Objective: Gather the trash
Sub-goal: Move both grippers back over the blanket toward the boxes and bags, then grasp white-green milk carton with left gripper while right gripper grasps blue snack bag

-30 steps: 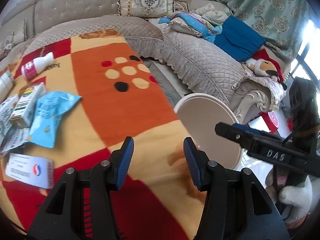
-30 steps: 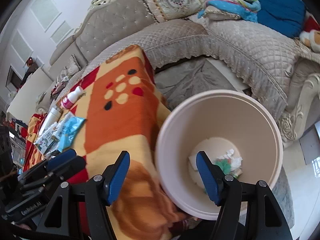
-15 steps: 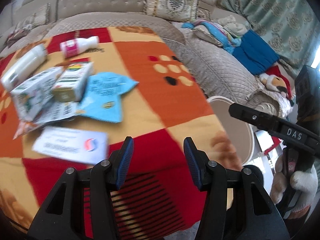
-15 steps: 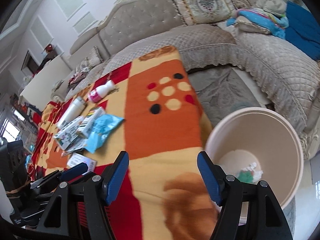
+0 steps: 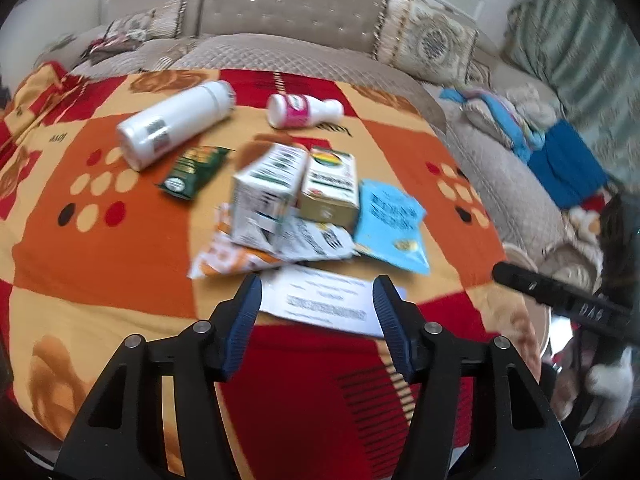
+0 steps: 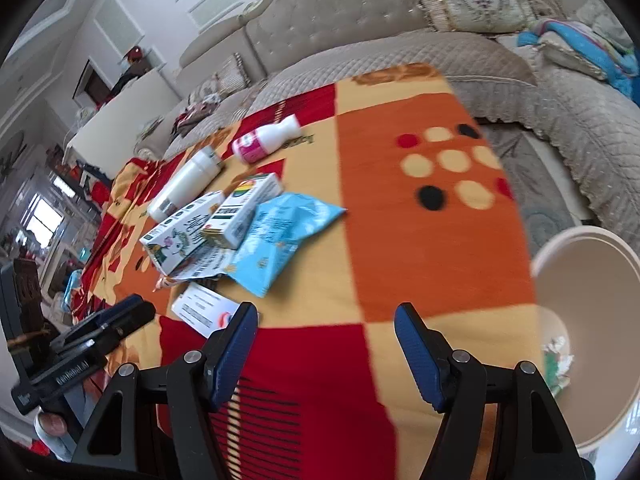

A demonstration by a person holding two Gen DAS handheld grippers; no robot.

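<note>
White paper slip (image 5: pixel 326 300) just beyond left fingers (image 5: pixel 246 314).

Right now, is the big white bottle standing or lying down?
Lying down: the white bottle rests on its side on the blanket.

Both cameras ride the grippers, looking down at a slant over the blanket (image 5: pixel 120 216). The left one sits close above the litter pile (image 5: pixel 296 196), facing the sofa (image 5: pixel 280 12). The right one looks from further right, sharing that pile (image 6: pixel 224 228) and adding the bin (image 6: pixel 588 320).
</note>
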